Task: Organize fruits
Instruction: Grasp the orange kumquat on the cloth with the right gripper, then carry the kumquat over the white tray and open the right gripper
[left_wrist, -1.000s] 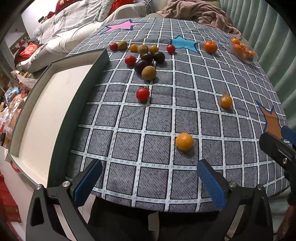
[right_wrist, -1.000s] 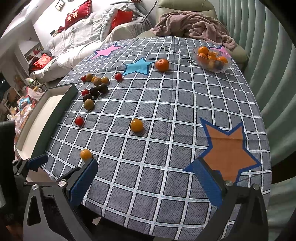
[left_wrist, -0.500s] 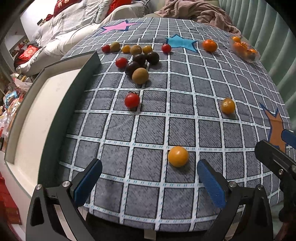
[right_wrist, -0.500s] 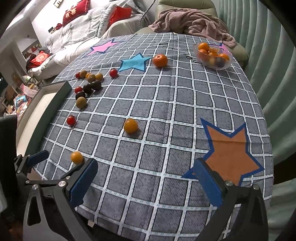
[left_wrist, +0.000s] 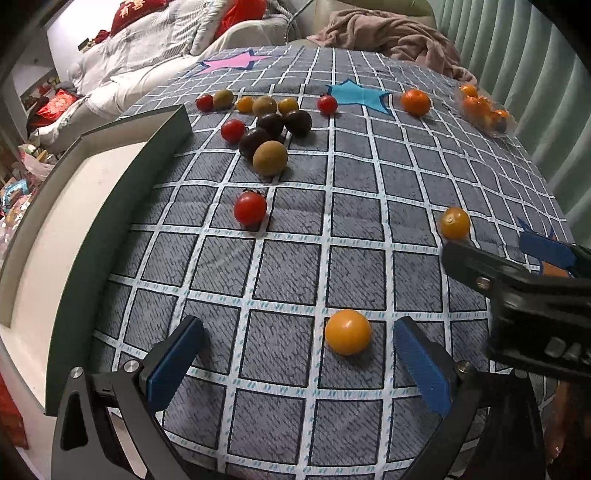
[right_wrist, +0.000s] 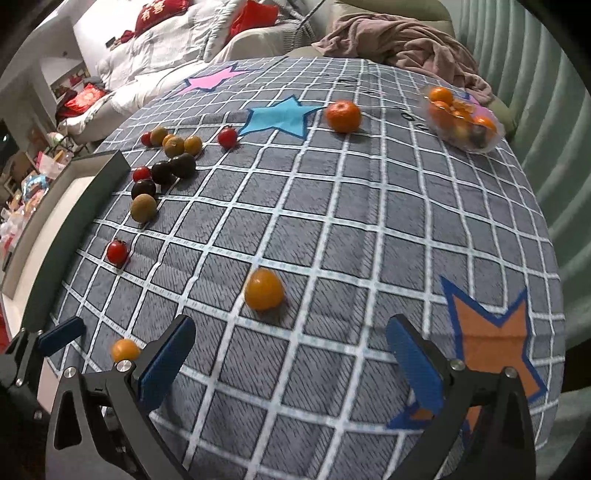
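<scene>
both hand-held grippers are creeping forward over the worktop (left_wrist: 369, 206) since a second ago. the left hand-held gripper (left_wrist: 295, 354) is standing spread wide, an orange cherry tomato (left_wrist: 347, 331) sitting between its blue pads, untouched. the right hand-held gripper (right_wrist: 290, 356) is also gaping, with a second orange tomato (right_wrist: 264, 289) just ahead of it. a red tomato (left_wrist: 250, 208) is lying near the tray (left_wrist: 55, 236), whose left part is being cut off by the frame. fruit in the far clear bowl (right_wrist: 463, 118) is looking blurred and hard to sort
</scene>
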